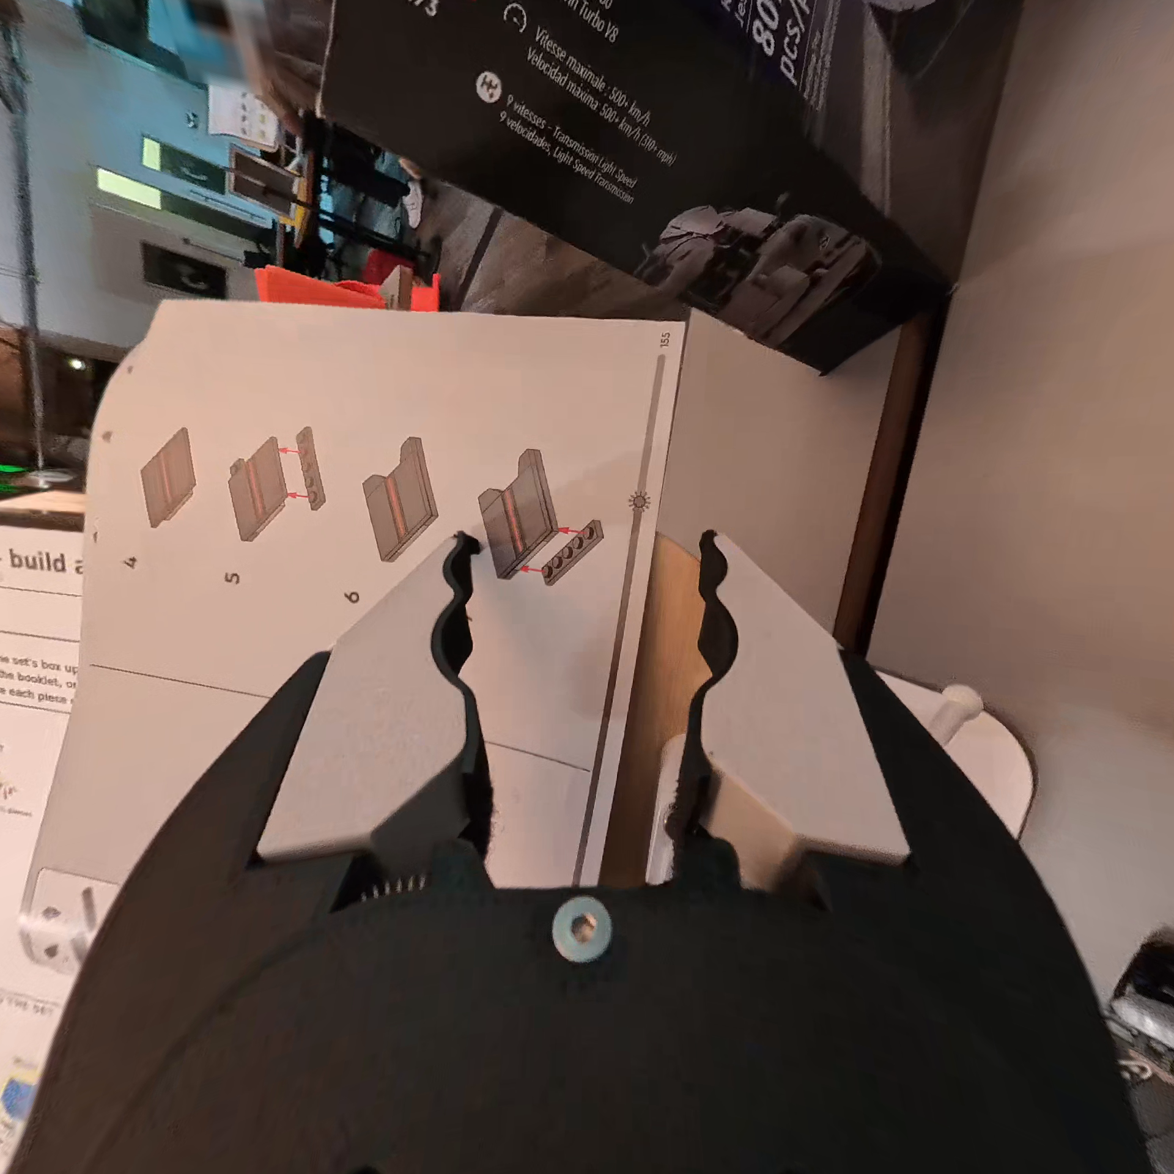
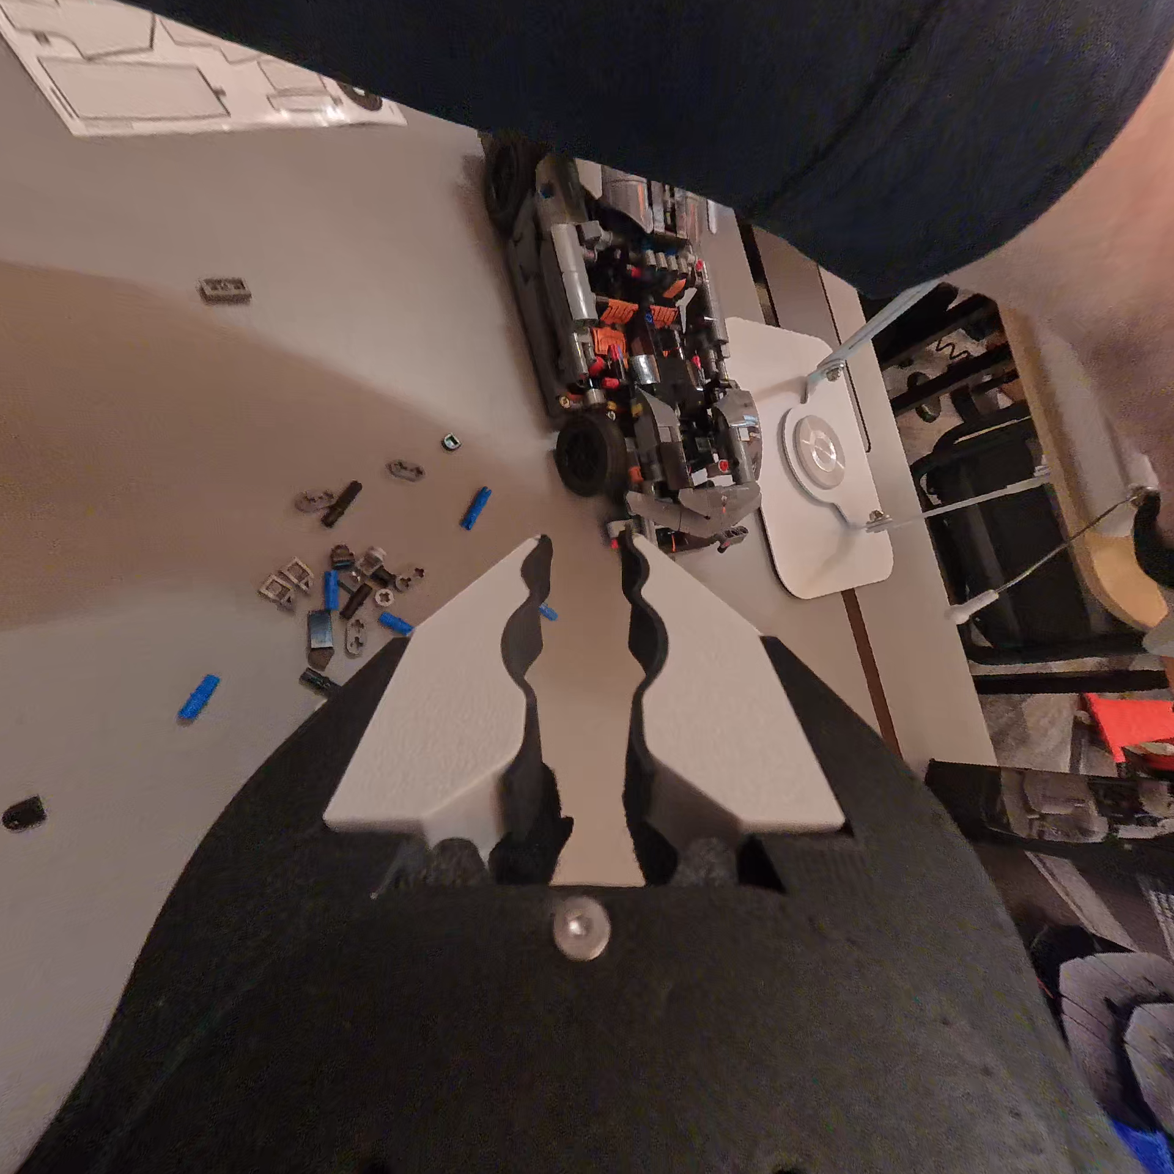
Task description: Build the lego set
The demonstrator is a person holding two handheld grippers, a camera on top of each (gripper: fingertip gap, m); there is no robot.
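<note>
1. Two wrist views. In the left wrist view, the left gripper (image 1: 587,540) has its white fingers spread wide apart with nothing between them
2. It hangs over an open instruction booklet (image 1: 381,508) on a pale table (image 1: 1048,508); the page shows grey building steps with red arrows
3. A dark set box (image 1: 635,127) stands at the far side, tilted, and another printed sheet (image 1: 38,635) lies at the left edge
4. In the right wrist view, the right gripper (image 2: 581,537) is parted by a narrower gap and holds nothing
5. Just beyond its tips, far and slightly right, lies the part-built lego car (image 2: 635,356), grey and black with orange bits, one black wheel (image 2: 591,454) near the fingertips
6. Loose pieces (image 2: 346,597) in grey, black and blue are scattered on the table to the left
7. A dark sleeve (image 2: 699,76) fills the far edge; a white stand base (image 2: 819,457) sits right of the car
</note>
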